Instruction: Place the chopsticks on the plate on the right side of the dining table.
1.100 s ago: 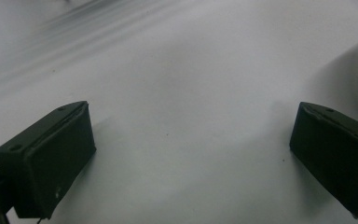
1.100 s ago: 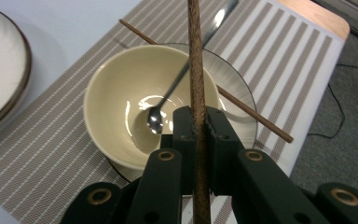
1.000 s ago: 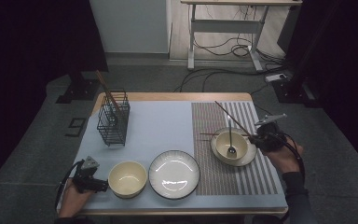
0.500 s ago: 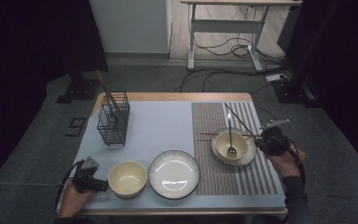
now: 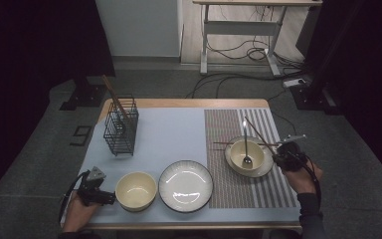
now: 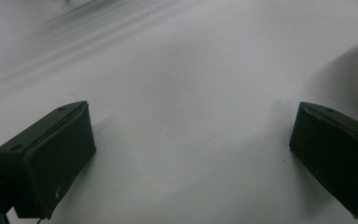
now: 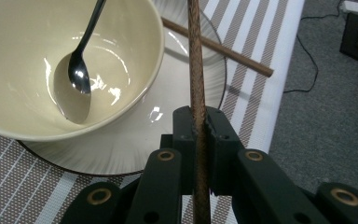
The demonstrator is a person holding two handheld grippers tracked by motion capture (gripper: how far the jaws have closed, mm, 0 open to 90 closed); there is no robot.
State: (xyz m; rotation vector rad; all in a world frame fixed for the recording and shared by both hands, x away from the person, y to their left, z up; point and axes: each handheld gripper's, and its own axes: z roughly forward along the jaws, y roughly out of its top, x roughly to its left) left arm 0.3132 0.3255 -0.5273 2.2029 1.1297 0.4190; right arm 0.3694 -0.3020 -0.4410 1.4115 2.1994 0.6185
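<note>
Right hand-held gripper [image 7: 199, 122] is clamping a dark brown wooden chopstick [image 7: 196, 60] between its closed jaws; in the right gripper view the stick is running straight up from the pads, just beside the rim of a cream ceramic bowl [image 7: 135, 28]. In the high view this hand-held gripper [image 5: 278, 158] is hovering at the right edge of the clear glass plate [image 5: 267, 169] that is carrying the bowl, with the chopstick [image 5: 256, 131] slanting up and away to the left above the bowl. A metal spoon [image 7: 80, 70] is lying inside that bowl, its head on the bottom and its handle leaning on the rim. A second brown chopstick [image 7: 214, 45] is resting across the far rim of the glass plate, over the brown-and-white striped placemat [image 7: 251, 88].

Left hand-held gripper [image 5: 110, 197] is sitting at the near left of the table [image 5: 179, 103], jaws standing apart on nothing, just beside a second cream bowl [image 5: 136, 190]. A round white plate with a dark rim [image 5: 186, 186] is lying to the right of that bowl. Farther back on the left, a black wire basket [image 5: 121, 132] is standing upright, holding brown sticks.
</note>
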